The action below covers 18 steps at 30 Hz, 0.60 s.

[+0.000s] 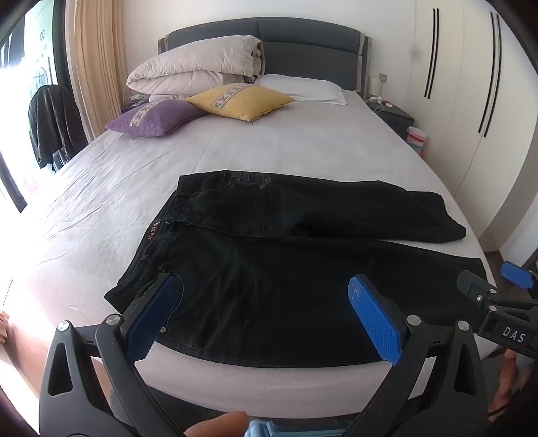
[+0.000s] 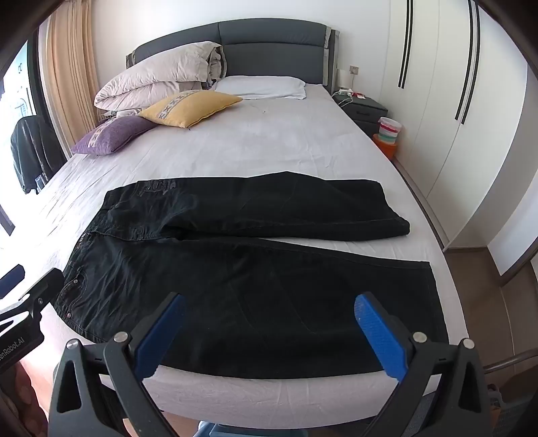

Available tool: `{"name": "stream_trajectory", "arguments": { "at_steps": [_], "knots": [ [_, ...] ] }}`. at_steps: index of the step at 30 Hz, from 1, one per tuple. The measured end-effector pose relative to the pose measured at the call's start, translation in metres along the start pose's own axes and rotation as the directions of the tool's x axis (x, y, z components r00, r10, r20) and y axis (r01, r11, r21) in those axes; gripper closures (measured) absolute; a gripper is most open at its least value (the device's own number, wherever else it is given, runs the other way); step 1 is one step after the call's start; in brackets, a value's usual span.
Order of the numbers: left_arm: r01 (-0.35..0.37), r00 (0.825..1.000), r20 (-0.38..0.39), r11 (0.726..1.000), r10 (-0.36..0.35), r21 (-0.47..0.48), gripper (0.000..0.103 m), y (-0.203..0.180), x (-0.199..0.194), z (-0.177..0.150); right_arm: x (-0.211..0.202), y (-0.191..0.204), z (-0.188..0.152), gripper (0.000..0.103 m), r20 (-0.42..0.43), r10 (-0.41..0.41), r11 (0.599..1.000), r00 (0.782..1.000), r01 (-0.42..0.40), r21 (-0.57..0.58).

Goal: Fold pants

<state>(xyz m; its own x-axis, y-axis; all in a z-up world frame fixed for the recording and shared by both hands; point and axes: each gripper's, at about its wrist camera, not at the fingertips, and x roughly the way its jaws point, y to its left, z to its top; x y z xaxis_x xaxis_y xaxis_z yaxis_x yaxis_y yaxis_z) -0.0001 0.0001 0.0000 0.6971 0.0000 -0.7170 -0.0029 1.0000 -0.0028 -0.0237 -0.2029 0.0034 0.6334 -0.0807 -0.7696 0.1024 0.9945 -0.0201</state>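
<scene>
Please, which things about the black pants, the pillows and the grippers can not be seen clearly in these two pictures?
- Left wrist view: left gripper hides part of the black pants.
- Both views: lettering at the waistband is too small to read.
- Right wrist view: left gripper is cut off by the edge.
- The folded duvet hides what is behind it.

room: white wall [image 2: 161, 20] | grey padded headboard [image 2: 269, 43] | white wardrobe doors [image 2: 437, 101] | beige curtain [image 1: 94, 67] | bright window [image 1: 20, 84]

I see the black pants [image 2: 242, 279] spread flat across the near end of the bed, waistband to my left, both legs running right, unfolded, the far leg slightly shorter-looking and angled away
</scene>
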Motion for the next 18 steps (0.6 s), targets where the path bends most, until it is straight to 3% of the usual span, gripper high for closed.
{"name": "stream_trajectory", "arguments": {
  "at_steps": [18],
  "knots": [
    [-0.001, 1.0, 0.001, 1.0, 0.001, -0.006, 0.0, 0.0031, 0.0006, -0.0031, -0.0012, 0.0003, -0.0009, 0.0, 0.005, 0.005, 1.0, 1.0, -0.005, 0.003]
  ]
}}
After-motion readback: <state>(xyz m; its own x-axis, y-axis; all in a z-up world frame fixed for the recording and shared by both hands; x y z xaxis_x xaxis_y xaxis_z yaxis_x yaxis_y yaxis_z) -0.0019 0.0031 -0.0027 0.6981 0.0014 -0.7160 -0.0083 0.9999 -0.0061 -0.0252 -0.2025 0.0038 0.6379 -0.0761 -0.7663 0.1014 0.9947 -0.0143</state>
